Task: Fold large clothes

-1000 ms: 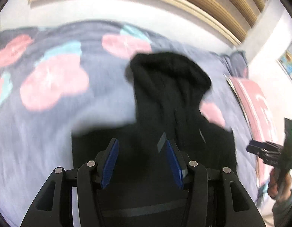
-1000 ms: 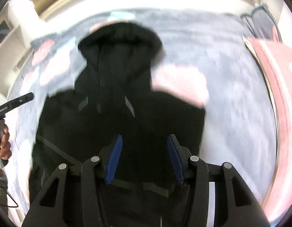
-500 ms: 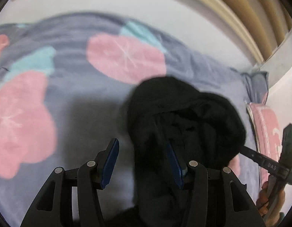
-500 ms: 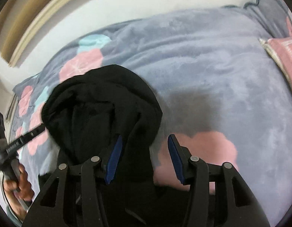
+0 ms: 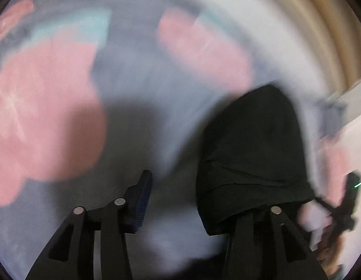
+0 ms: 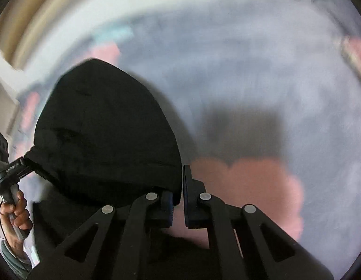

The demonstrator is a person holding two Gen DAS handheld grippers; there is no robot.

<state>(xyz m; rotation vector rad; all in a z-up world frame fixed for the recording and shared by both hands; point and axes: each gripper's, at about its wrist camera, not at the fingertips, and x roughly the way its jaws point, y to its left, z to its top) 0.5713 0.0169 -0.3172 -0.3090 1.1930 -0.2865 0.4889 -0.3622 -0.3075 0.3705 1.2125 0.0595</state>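
**Two grippers at the hood of a black hoodie**

Two sets of jaws frame the same piece of cloth. On the right gripper (image 6: 178, 200) the blue pads stand almost together with a narrow slit between them, and the hood's lower corner sits right at that slit; it looks pinched on the fabric edge, though blur keeps me from swearing to it. On the left gripper (image 5: 192, 200) only the pad at 9 o'clock is visible, with bare bedding beside it; the other pad is buried under the cloth, so the jaws look spread wide, straddling the hood's edge rather than clenched.

Moving outward, the hood (image 6: 105, 128) of the black hoodie rises from the jaws toward 11 o'clock in the right view, and toward 1 o'clock (image 5: 255, 144) in the left view. It lies on a bed covered by a grey blanket (image 5: 138, 98) with pink and teal blotches. Holding the hood at both lower corners is probably meant to fold it down over the body.

Both tools point forward and low over the bed. The left hand (image 6: 15, 212) grips its handle at 8 o'clock in the right view.
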